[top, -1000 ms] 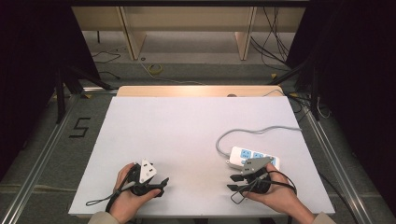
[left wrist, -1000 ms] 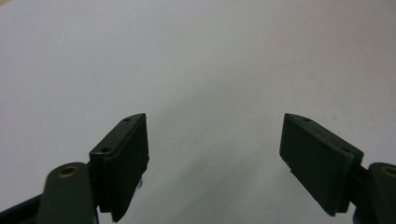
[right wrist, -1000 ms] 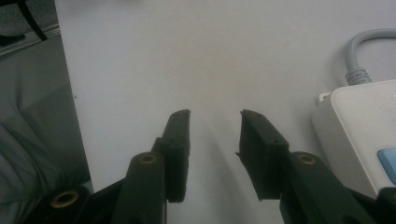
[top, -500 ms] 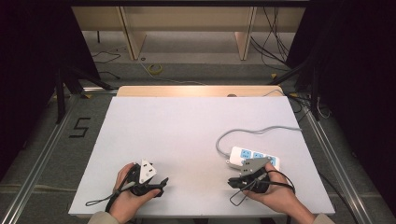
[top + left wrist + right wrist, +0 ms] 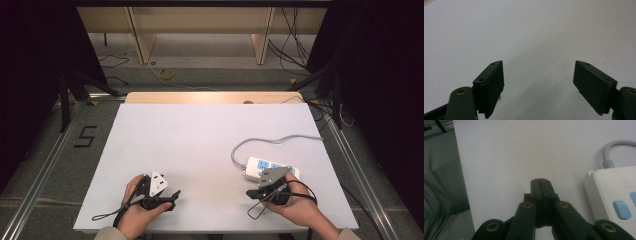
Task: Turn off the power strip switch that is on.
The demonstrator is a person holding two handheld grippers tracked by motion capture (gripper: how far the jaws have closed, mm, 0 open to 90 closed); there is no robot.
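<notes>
**Left claw spread, right claw pressed together beside the power strip**

Your left hand (image 5: 134, 207) holds the left claw (image 5: 172, 196) low over the near left part of the white table (image 5: 200, 145). Its jaws stand wide apart, and in the left gripper view (image 5: 539, 82) you see bare table between and ahead of them. A black cable (image 5: 107, 216) loops from this claw toward the table's near edge.

Well apart to the right, your right hand (image 5: 295, 205) holds the right claw (image 5: 250, 193) at the near right part of the table. In the right gripper view (image 5: 540, 182) its jaws are pressed flat together with nothing between them, pointing across the bare table. A thin cable loop (image 5: 257, 209) hangs just under this claw.

The white power strip (image 5: 270, 169) lies on the table just beyond the right claw's body; in the right gripper view it sits just to the right of the closed jaws (image 5: 614, 195), apart from them, with blue socket covers (image 5: 621, 209) on top. Its grey cord (image 5: 277, 141) leaves the end nearest the claw tip, curves, and runs off toward the table's right edge.
</notes>
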